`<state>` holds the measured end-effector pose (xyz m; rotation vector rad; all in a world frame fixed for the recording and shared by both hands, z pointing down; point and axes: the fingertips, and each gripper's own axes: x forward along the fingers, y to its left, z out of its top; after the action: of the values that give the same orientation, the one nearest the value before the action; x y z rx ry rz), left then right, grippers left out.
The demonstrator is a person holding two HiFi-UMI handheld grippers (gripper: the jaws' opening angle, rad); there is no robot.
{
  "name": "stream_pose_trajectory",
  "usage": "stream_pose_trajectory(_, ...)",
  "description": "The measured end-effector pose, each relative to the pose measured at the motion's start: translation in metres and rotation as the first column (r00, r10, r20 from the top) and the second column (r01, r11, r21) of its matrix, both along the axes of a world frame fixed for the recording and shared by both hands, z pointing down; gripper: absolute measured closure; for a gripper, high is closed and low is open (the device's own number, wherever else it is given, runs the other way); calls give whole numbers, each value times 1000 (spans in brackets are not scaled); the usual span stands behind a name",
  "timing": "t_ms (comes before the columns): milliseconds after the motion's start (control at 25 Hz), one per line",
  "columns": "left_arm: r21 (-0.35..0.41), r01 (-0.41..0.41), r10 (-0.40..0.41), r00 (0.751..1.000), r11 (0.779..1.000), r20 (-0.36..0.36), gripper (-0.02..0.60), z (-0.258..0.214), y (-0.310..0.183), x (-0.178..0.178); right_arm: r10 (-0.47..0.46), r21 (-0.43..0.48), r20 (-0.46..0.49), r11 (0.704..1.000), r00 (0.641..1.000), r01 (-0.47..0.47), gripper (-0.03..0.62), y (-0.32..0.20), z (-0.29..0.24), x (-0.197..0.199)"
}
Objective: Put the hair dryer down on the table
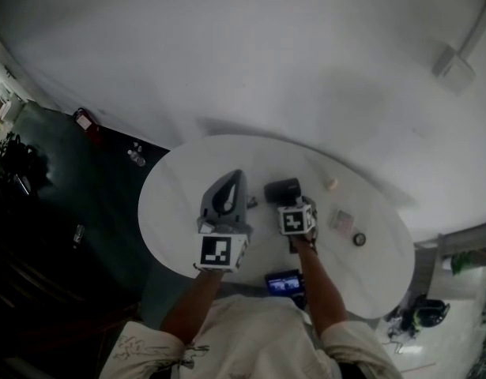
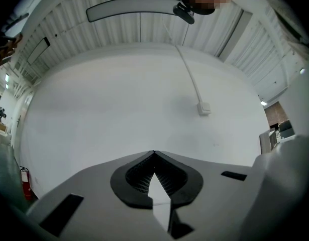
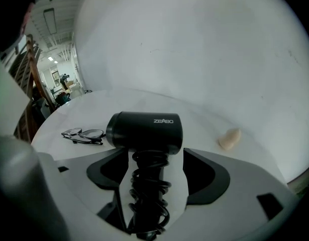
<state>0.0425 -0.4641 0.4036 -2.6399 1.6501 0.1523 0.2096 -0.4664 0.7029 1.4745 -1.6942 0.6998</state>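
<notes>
The hair dryer (image 1: 282,189) lies near the middle of the round white desk (image 1: 187,188). Its black barrel rests on the desk top and its handle points back toward the person at 6 o'clock.

The right gripper (image 1: 288,200) tilts down over that handle. In the right gripper view the hair dryer (image 3: 144,130) fills the centre, and its handle, wrapped in a coiled black cord (image 3: 148,185), runs between the jaws of the right gripper (image 3: 155,152). These jaws are released and spread wide, with a strip of white desk (image 3: 144,100) showing on either side of the handle, so neither pad presses on it.

The left gripper (image 1: 235,178) is at 9 o'clock of the dryer, just beside it, and points level over the desk. In its own view the left gripper (image 2: 153,154) has its jaws clenched tip to tip with nothing between them, facing a plain white wall (image 2: 119,104).

A pair of glasses (image 3: 84,134) lies at 9 o'clock of the barrel, close to it. A small beige lump (image 3: 229,139) sits at 3 o'clock, well apart. In the head view that beige lump (image 1: 330,184) is followed, round at 4 o'clock, by a small square packet (image 1: 341,219) and a dark round thing (image 1: 359,239). A device with a lit screen (image 1: 284,283) lies at the desk's 6 o'clock edge.
</notes>
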Motion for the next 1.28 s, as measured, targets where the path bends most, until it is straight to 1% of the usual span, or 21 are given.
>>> stream_pose_trajectory(80, 2, -8, 8, 1000, 1000, 2, 584, 0, -1, 3, -13, 34, 10, 999, 1000, 13, 264, 0, -10, -2)
stream_pose_trajectory(200, -5, -26, 26, 1000, 1000, 5, 584, 1, -3, 11, -28, 117, 6, 993, 1000, 27, 264, -4, -39, 1)
stream_pose_trajectory(280, -4, -38, 38, 999, 999, 13, 584, 2, -4, 16, -21, 184, 34, 983, 999, 14, 264, -7, -63, 1)
stream_pose_trajectory(360, -6, -46, 46, 999, 999, 12, 583, 2, -6, 20, -20, 268, 71, 963, 997, 0, 264, -11, -91, 0)
stream_pose_trajectory(440, -7, -52, 52, 999, 999, 7, 584, 2, -8, 24, -24, 376, 91, 927, 996, -11, 264, -15, -127, 0)
stream_pose_trajectory(480, -7, -56, 56, 998, 998, 5, 584, 2, -9, 25, -27, 436, 99, 900, 995, -19, 264, -16, -146, 1)
stream_pose_trajectory(560, -12, -68, 68, 998, 998, 10, 584, 4, -11, 29, -33, 546, 112, 837, 993, -34, 264, -14, -183, 2)
stream_pose_trajectory(640, -18, -77, 77, 997, 997, 17, 584, 6, -13, 33, -39, 633, 110, 773, 993, -40, 264, -9, -217, 4)
stream_pose_trajectory(720, -24, -84, 84, 996, 996, 12, 584, 6, -16, 36, -43, 703, 104, 710, 994, -43, 264, -3, -250, 6)
stream_pose_trajectory(800, -22, -96, 96, 995, 995, 10, 584, 4, -18, 41, -45, 755, 107, 654, 993, -52, 264, 4, -277, 8)
stream_pose_trajectory(920, -8, -119, 119, 993, 993, 14, 584, 2, -17, 50, -39, 808, 109, 585, 993, -66, 264, 17, -309, 12)
stream_pose_trajectory(1000, -1, -138, 138, 990, 990, 14, 584, 1, -14, 56, -32, 833, 105, 549, 994, -70, 266, 26, -324, 15)
stream_pose_trajectory(1040, 1, -149, 149, 989, 989, 14, 584, 0, -13, 60, -27, 841, 102, 536, 994, -72, 266, 29, -329, 17)
stream_pose_trajectory(1160, 4, -175, 175, 985, 985, 9, 584, -2, -9, 71, -16, 855, 83, 515, 996, -63, 267, 37, -337, 22)
stream_pose_trajectory(1200, 7, -182, 182, 983, 983, 8, 584, -2, -8, 73, -14, 857, 78, 511, 997, -60, 284, 40, -337, 24)
stream_pose_trajectory(1240, 8, -190, 190, 982, 982, 9, 584, -2, -7, 76, -10, 860, 74, 507, 997, -59, 332, 43, -337, 25)
stream_pose_trajectory(1280, 8, -197, 197, 980, 980, 9, 584, -2, -5, 79, -6, 862, 74, 504, 997, -61, 363, 46, -337, 27)
